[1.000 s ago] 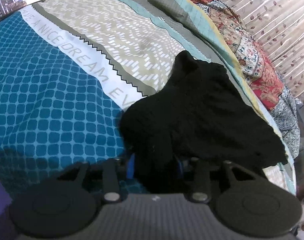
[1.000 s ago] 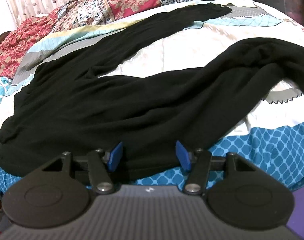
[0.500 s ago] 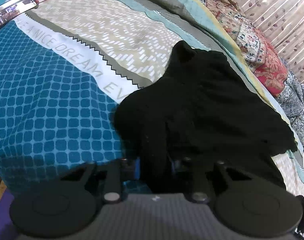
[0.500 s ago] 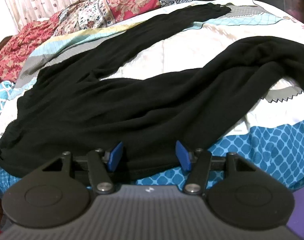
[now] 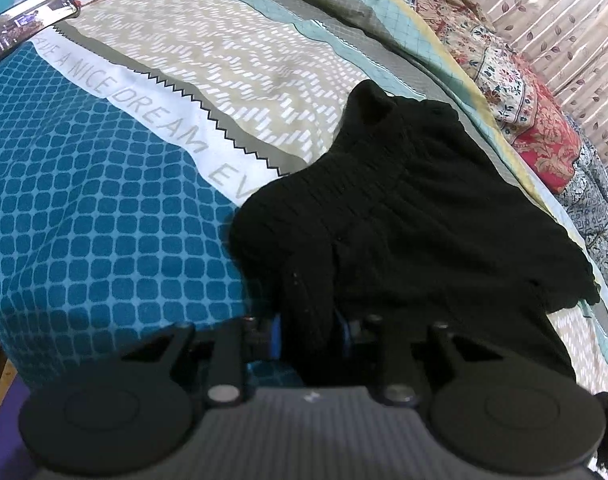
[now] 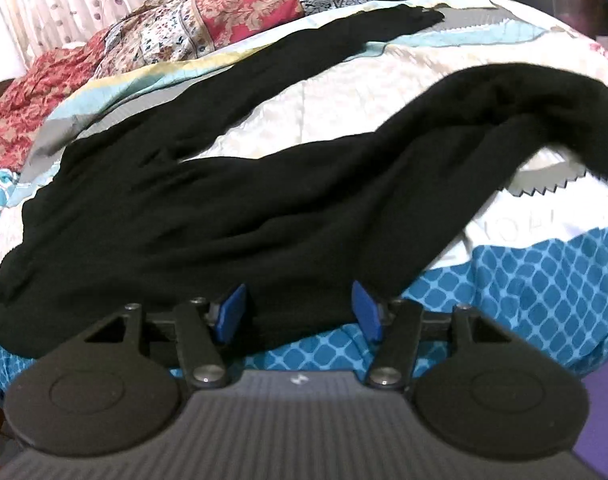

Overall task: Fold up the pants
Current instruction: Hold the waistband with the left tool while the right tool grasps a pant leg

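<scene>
Pants (image 6: 232, 216), black, one pair, lying spread on the bed (image 5: 104, 216): we enter them as barely begun, for we see no finished fold and both legs lie apart. Nearest, in the left wrist view, we note the left hand-held gripper (image 5: 309, 332) with its jaws just drawn in to a narrow gap on a bunched ridge of the black cloth, the blue pads almost buried in it; we judge this a fresh pinch at one end of the garment, ready for lifting. In the right wrist view we note the right hand-held gripper (image 6: 300, 310) with jaws standing moderately wide, blue pads apart, the near hem of the cloth lying between them but not pressed; nothing is held there yet. Beyond it the body of the garment runs across the patterned bedspread, one leg reaching to the far edge of the bed, the other curving off to the right and ending in a rumpled heap. Left to do, by our reckoning: a second grasp, bringing one leg over the other, then folding lengthwise. Farther off: a phone (image 5: 24, 28) on the bedspread's far corner, a floral quilt (image 6: 208, 20) bunched along the far side, and a leaf-print curtain (image 5: 564, 8) behind. Containers: none that we can make out.
</scene>
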Available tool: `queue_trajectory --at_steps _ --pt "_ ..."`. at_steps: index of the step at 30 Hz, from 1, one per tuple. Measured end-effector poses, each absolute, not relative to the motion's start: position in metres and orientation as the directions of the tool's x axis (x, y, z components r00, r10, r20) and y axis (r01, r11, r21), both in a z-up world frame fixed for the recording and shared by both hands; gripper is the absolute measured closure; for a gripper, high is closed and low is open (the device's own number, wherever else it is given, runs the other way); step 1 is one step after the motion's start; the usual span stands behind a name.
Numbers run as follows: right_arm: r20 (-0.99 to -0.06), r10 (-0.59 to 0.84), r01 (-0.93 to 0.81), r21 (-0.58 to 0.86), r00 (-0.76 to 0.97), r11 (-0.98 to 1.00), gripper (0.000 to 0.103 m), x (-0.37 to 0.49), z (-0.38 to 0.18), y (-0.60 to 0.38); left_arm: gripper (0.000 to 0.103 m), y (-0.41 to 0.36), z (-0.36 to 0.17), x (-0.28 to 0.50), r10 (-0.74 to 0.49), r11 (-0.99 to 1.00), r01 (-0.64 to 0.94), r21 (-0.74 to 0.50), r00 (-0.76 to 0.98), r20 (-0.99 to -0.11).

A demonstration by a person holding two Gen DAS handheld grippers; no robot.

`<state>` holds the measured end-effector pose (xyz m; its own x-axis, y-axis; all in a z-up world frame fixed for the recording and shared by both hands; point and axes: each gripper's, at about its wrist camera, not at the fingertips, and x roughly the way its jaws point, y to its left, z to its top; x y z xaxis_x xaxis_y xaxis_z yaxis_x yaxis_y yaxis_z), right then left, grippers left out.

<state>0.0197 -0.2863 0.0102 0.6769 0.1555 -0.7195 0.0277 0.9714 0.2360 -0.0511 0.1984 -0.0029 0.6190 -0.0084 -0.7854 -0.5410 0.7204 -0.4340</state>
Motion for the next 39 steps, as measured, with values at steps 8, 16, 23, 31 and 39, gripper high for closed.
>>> queue_trajectory --at_steps 8,16,23,31,39 --pt "-0.674 0.185 0.04 0.303 0.715 0.952 0.042 0.014 0.022 -0.3 0.077 0.199 -0.003 -0.051 -0.011 0.715 -0.547 -0.436 0.615 -0.788" --pt "-0.609 0.108 0.11 0.31 0.785 0.944 0.042 -0.007 0.037 -0.336 0.077 0.2 -0.002 -0.047 -0.012 0.715 -0.554 -0.427 0.602 -0.799" --pt "-0.562 -0.069 0.308 0.343 0.824 0.888 0.042 -0.032 0.04 -0.394 0.077 0.2 0.0 -0.042 -0.009 0.717 -0.567 -0.406 0.575 -0.818" --pt "-0.535 -0.189 0.458 0.431 0.824 0.777 0.041 -0.015 0.032 -0.446 0.076 0.196 0.002 -0.035 0.016 0.719 -0.589 -0.369 0.545 -0.838" --pt "-0.518 -0.35 0.527 0.243 0.78 0.814 0.095 0.025 0.061 -0.48 0.076 0.194 0.003 -0.031 0.033 0.715 -0.61 -0.342 0.519 -0.854"
